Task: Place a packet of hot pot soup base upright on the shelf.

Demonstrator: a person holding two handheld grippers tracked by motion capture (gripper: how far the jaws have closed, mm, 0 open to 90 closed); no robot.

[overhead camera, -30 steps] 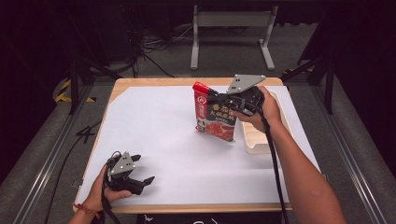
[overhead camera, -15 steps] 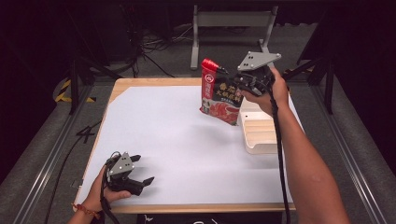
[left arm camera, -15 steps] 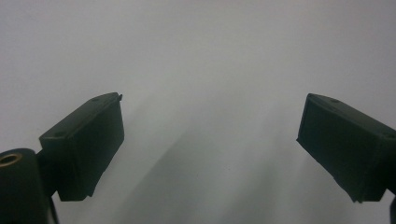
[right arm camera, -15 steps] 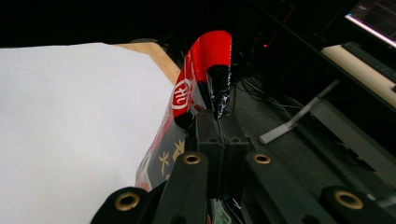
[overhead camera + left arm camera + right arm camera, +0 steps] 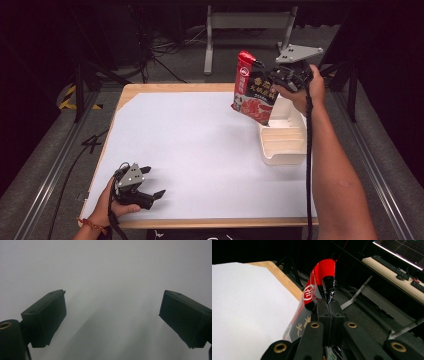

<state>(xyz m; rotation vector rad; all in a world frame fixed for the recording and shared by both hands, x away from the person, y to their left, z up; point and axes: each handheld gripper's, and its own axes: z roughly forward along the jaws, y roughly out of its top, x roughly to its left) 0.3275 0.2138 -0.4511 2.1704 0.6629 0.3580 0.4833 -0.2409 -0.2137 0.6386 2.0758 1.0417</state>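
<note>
- Right claw [image 5: 270, 80] is pinching the pouch [image 5: 252, 92], clenched, over the tray [image 5: 282, 150].
- Left claw [image 5: 150, 182] is resting released.
- Lowering the pouch upright into a slot seems best.

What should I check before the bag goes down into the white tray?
1. Grip: the right tool is shut on the bag edge, pads pressed together in the right gripper view. Ok.
2. Bag off the table: it hangs in the air, tilted. Ok.
3. Bag over the tray: its lower end hangs by the tray's far left edge, not centred. Not ok.
4. Free slot: the near slots look bare; the far end is hidden behind the bag. Cannot tell.
5. Left tool out of the way: open, at the near left corner. Ok.
</note>
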